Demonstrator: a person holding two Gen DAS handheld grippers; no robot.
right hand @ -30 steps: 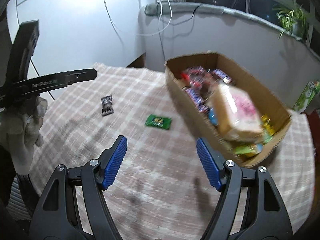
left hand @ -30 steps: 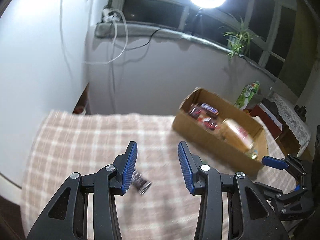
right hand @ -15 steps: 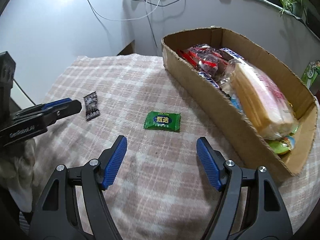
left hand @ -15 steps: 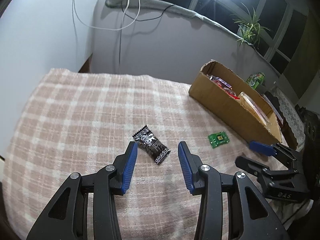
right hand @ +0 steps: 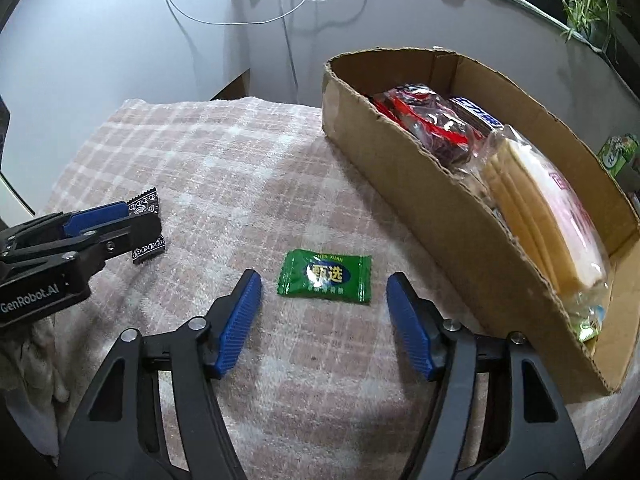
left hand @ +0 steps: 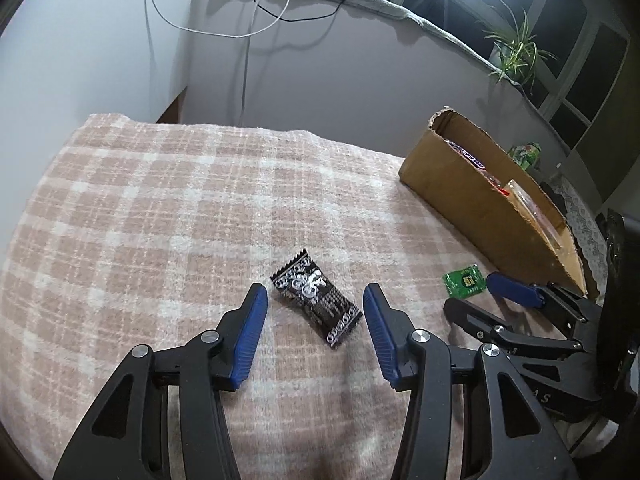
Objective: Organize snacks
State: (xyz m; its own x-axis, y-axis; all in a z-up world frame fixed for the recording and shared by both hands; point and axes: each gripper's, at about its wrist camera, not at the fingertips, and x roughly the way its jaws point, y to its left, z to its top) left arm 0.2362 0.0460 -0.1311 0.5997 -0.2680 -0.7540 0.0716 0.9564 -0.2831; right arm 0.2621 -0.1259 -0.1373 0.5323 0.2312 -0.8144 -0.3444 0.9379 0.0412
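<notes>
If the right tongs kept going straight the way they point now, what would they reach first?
Most likely the green candy wrapper, lying flat on the plaid cloth just ahead of the open right tongs and centred between the pads. The cardboard box sits off to the right of that line. Depth is hard to judge.

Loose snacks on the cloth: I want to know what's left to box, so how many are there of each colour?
Black packet: 1
Green candy: 1
Total: 2, both outside the box, each lying between the fingers of an open claw.
</notes>
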